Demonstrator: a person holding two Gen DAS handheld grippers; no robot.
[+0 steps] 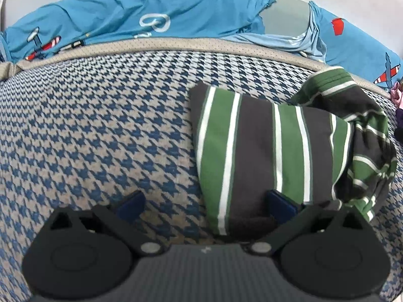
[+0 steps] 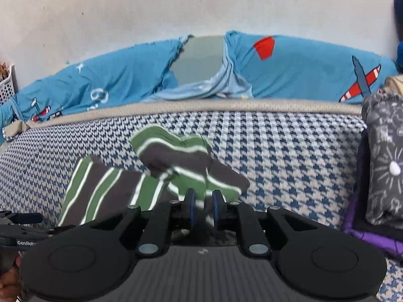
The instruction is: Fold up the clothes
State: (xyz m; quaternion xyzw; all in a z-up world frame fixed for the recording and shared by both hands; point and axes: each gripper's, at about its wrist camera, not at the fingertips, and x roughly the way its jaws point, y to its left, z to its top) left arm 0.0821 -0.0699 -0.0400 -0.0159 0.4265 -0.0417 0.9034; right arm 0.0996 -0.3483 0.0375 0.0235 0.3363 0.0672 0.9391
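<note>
A green, dark grey and white striped garment (image 1: 264,151) lies on the houndstooth bed cover (image 1: 100,125), flat on its left part and bunched on its right. My left gripper (image 1: 206,203) is open wide, low over the cover; its right fingertip (image 1: 282,202) rests at the garment's near edge and its left fingertip (image 1: 131,203) is over bare cover. In the right wrist view the garment (image 2: 105,191) has a crumpled fold reaching my right gripper (image 2: 204,207). Its blue pads stand a narrow gap apart with striped cloth lying loosely between them.
Blue bedding with aeroplane prints (image 1: 151,12) lies piled along the far edge against a pale wall. A grey patterned pillow (image 2: 385,156) on purple cloth (image 2: 365,231) sits at the right. A white basket (image 2: 6,85) stands far left. Bare houndstooth cover (image 2: 289,151) stretches to the garment's right.
</note>
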